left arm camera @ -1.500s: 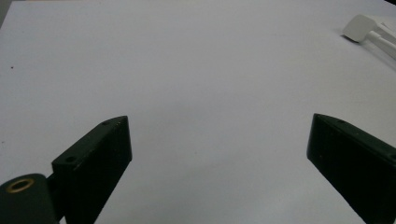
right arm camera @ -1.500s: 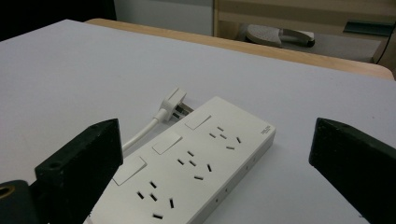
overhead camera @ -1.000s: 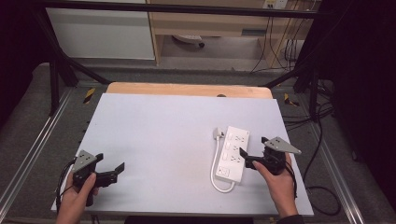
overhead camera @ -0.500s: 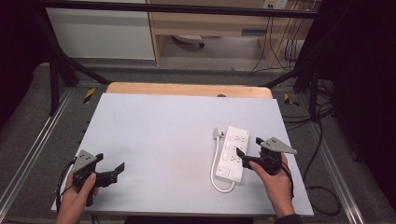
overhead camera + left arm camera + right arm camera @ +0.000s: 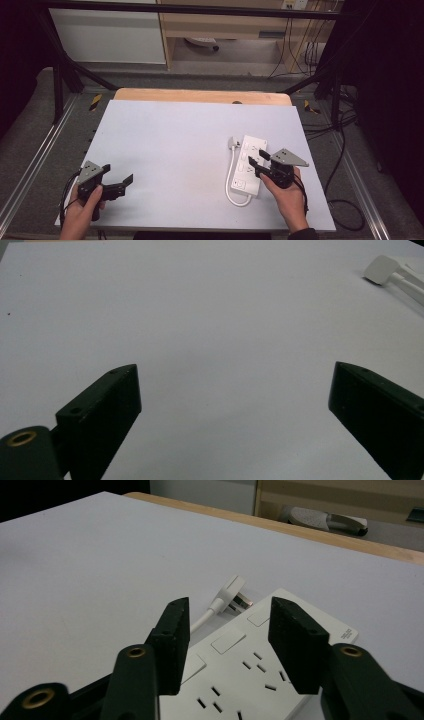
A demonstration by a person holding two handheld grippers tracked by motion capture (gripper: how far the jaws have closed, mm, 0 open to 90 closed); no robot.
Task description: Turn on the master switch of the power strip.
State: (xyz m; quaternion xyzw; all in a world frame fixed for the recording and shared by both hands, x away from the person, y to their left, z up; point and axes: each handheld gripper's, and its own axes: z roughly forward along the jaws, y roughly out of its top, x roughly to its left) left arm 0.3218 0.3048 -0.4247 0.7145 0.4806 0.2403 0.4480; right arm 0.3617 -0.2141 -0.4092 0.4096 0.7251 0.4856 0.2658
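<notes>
A white power strip (image 5: 249,161) lies on the right half of the white table (image 5: 175,135), its long side running away from me. Its white plug (image 5: 233,143) rests just left of the far end, and the cord (image 5: 230,181) loops round the near end. My right gripper (image 5: 258,162) hovers over the strip's near half, open, with nothing between its jaws. In the right gripper view the strip (image 5: 260,667) lies under the gripper (image 5: 229,607) and the plug (image 5: 232,592) lies beyond. My left gripper (image 5: 118,173) stands wide open at the near left, over bare table (image 5: 210,315).
A wooden edge (image 5: 200,95) borders the table's far side. Metal frame rails (image 5: 37,160) run along both sides. Cables (image 5: 345,150) trail on the floor to the right. A grey object (image 5: 325,520) lies on the floor beyond the table.
My right gripper has shifted a little left, from beside the power strip to over its near half. The left gripper has stayed put.
</notes>
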